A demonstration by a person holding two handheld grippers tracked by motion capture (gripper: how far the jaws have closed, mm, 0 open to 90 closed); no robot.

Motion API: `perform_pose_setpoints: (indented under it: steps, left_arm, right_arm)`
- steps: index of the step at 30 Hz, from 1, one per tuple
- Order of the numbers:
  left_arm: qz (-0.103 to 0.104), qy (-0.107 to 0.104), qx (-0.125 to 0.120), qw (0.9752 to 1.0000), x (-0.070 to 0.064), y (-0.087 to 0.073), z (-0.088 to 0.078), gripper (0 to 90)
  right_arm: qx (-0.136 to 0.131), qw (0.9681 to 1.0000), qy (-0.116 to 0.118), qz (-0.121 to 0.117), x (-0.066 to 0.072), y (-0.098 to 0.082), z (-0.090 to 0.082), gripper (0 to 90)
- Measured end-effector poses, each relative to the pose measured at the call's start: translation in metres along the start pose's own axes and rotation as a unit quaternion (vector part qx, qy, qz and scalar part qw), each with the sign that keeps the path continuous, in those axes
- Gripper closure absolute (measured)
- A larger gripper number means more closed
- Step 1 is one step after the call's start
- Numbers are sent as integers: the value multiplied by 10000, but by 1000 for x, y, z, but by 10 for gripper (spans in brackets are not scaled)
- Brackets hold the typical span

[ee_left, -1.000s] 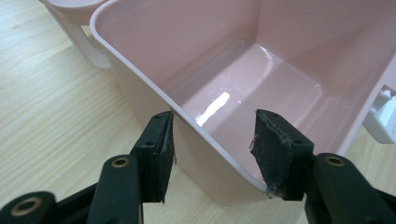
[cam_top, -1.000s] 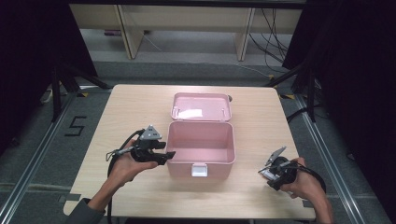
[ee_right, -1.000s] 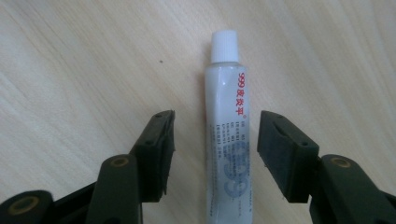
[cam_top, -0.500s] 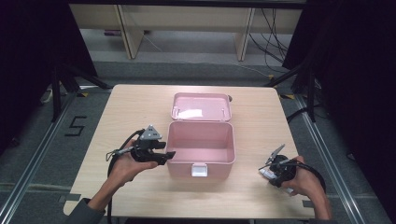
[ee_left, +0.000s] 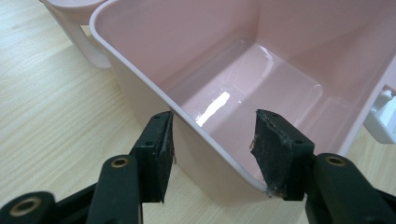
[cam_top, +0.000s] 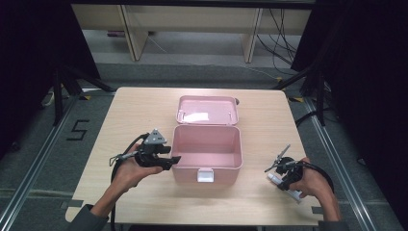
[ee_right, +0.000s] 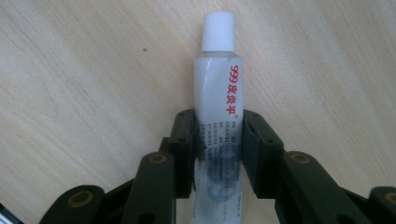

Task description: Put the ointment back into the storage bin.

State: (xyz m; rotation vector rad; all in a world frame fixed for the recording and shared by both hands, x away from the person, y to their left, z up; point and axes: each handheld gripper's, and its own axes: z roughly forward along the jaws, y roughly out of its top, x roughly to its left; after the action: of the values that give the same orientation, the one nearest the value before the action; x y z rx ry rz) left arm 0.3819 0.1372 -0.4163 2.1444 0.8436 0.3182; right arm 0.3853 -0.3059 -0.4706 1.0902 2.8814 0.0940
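- Pink plastic box (cam_top: 207, 154) sits mid-table, lid (cam_top: 207, 109) swung open behind it, inside looks empty; table (cam_top: 139, 115) is light wood.
- Step as we read it: picking up the ointment tube (ee_right: 217, 112) at the near right of the table, prob. to drop it in the box.
- R gripper (ee_right: 218, 154) has its jaws on both sides of the tube body; they have just been closing w/ the tube between them, and the pads now look pressed on it, so we call it grasped. Tube lies flat on the wood, white cap (ee_right: 218, 31) pointing away from the jaws.
- L gripper (ee_left: 212, 154) is released, jaws apart, straddling the box's left wall near the front corner w/o pinching it; prob. steadying.
- Next move needs: firm hold, lift clear, carry left over the rim, release inside.
- Writing on tube: red "999" plus red Chinese chars we read as "皮炎平"; small blue print below, too blurred to read.
- White label (cam_top: 197, 116) inside lid, unreadable.
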Motion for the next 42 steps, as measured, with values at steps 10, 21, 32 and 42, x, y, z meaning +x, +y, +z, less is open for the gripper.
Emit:
perform_pose_setpoints:
  steps: [10, 21, 32, 42]
  left_arm:
    - [46, 57, 3, 10000, 1, 0, 0, 474]
    - [9, 4, 18, 10000, 0, 0, 1, 472]
    - [25, 10, 34, 10000, 0, 0, 1, 470]
    - [7, 16, 27, 10000, 0, 1, 1, 467]
  right_arm:
    - [68, 9998, 172, 93, -5, 4, 0, 700]
    - [-174, 9997, 182, 24, -5, 1, -10, 702]
    - [-458, 9988, -133, -138, -9, 4, -46, 703]
    - [-941, 9952, -190, -199, -6, 22, -89, 703]
